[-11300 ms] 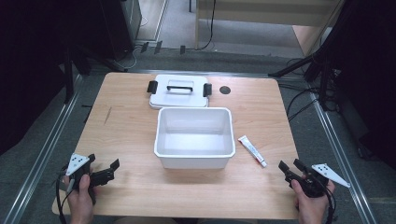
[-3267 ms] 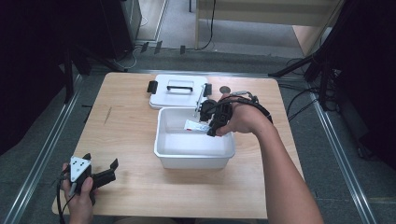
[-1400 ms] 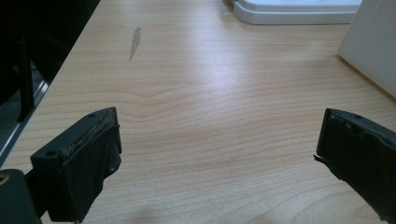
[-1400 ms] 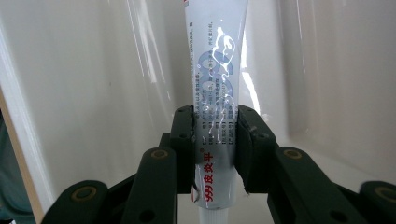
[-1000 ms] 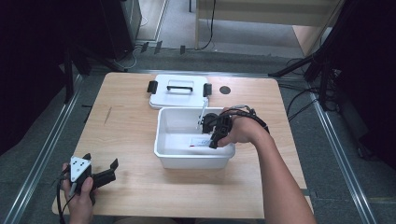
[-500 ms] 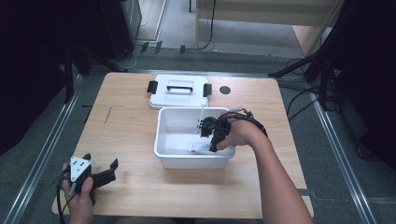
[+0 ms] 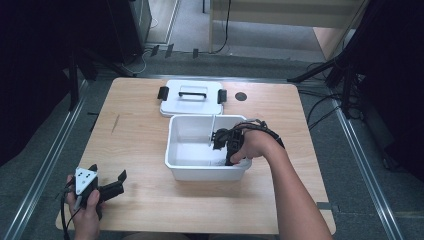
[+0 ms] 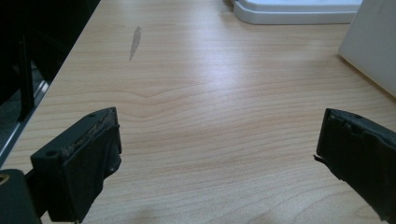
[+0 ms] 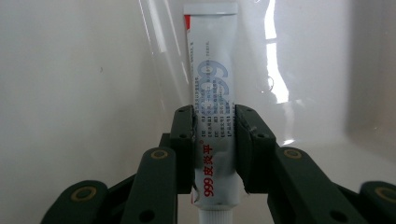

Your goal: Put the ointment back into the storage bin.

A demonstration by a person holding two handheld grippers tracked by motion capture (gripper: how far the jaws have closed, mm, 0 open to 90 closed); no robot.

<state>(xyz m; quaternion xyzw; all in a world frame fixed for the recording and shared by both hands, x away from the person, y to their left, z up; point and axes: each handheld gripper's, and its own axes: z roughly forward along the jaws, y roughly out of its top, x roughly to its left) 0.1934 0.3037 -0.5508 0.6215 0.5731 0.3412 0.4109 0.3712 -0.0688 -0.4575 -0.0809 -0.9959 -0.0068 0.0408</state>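
Observation:
My right gripper (image 9: 214, 140) is shut on a white ointment tube (image 9: 211, 79) with blue and red print, cap end towards the camera. It reaches down inside the white plastic bin (image 7: 182, 172) at the table's middle, low by the bin's near right part; in the high view the right gripper (image 7: 225, 150) sits under the hand. The tube's crimped end points at the bin's inner wall (image 9: 74, 70). My left gripper (image 7: 116, 184) rests on the table's near left corner, its jaws wide open with nothing between them; its fingers (image 8: 79, 158) frame bare wood.
The bin's white lid (image 7: 192, 97) with black clips lies flat behind the bin. A dark round hole (image 7: 241, 96) sits in the tabletop right of the lid. The wooden table (image 7: 130, 135) has metal rails along both sides.
The right hand has sunk a little deeper into the bin with the tube. The left hand has stayed still.

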